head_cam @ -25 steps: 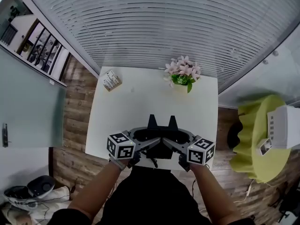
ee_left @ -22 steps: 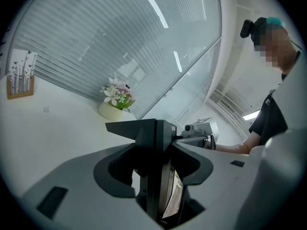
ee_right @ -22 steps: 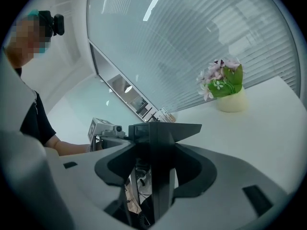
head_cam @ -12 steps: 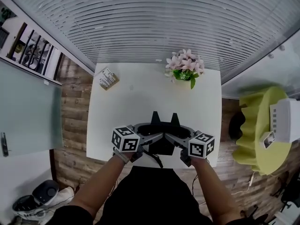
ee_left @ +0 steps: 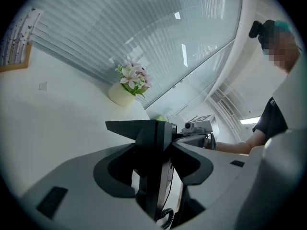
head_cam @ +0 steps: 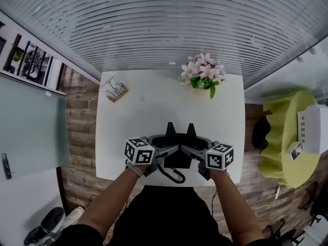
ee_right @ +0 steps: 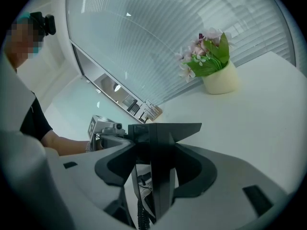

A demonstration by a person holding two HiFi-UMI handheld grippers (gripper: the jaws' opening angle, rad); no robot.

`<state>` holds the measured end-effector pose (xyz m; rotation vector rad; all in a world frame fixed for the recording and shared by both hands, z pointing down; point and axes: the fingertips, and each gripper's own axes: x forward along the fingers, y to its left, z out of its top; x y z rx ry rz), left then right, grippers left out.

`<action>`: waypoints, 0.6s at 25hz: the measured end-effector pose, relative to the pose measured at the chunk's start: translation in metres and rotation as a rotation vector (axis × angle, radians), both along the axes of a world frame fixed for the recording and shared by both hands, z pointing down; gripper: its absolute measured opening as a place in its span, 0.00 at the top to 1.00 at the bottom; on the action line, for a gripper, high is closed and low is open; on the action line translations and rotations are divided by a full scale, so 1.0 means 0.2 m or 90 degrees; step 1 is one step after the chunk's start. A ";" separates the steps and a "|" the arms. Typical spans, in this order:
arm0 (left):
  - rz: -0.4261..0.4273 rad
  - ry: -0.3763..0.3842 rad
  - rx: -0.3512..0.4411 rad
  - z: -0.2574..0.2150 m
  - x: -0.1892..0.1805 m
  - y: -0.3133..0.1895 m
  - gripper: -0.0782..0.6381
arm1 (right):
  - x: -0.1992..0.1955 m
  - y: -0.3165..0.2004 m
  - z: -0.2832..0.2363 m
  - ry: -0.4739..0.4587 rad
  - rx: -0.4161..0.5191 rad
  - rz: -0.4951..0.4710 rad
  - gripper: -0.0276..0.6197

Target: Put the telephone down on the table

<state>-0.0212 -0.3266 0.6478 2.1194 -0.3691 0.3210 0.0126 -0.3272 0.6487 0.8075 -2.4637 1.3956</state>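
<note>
A black telephone is held over the near edge of the white table, clamped from both sides. My left gripper is shut on its left side and my right gripper on its right side. The coiled cord curls below it at the table's front edge. In the left gripper view the gripper pinches the telephone's thin black edge, with the cord below. In the right gripper view the gripper grips the telephone the same way.
A pot of pink flowers stands at the table's far edge, a small box of cards at its far left corner. A yellow-green round seat with a white box stands to the right. Slatted blinds lie behind the table.
Both grippers keep their hold on the telephone. The coiled cord now shows as a loop below the telephone at the table's front edge. The view has shifted slightly.
</note>
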 end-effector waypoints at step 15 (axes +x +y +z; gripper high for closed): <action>-0.009 -0.002 -0.062 0.21 0.00 -0.10 0.57 | 0.00 -0.11 0.19 -0.003 -0.054 0.002 0.56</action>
